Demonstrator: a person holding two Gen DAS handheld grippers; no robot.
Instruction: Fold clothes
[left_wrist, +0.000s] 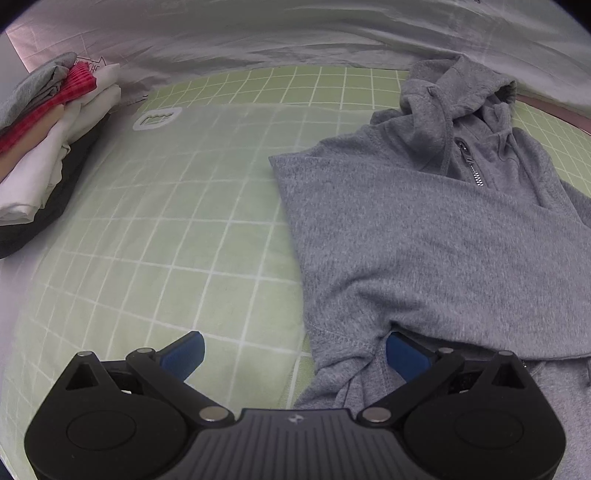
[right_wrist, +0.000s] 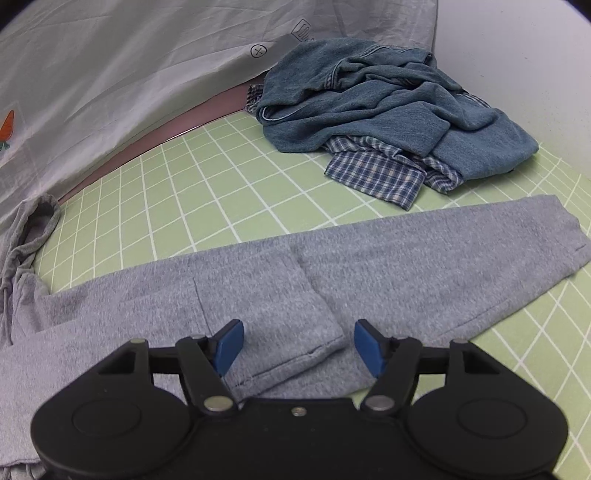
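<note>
— Where's the hoodie?

— The grey hoodie lies flat on my green grid mat, hood at the far end, one sleeve stretched out to the right.

— And your grippers?

— My left gripper stands wide apart with the hoodie's near hem bunched by its right pad, nothing clamped. My right gripper is spread too, a folded cuff lying loose between its pads.

— Anything else?

— A folded stack far left; a denim-and-plaid heap far right.

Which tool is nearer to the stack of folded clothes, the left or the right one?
Left. The left tool has the stack of folded clothes ahead on its left; the right tool view does not show the stack.
</note>
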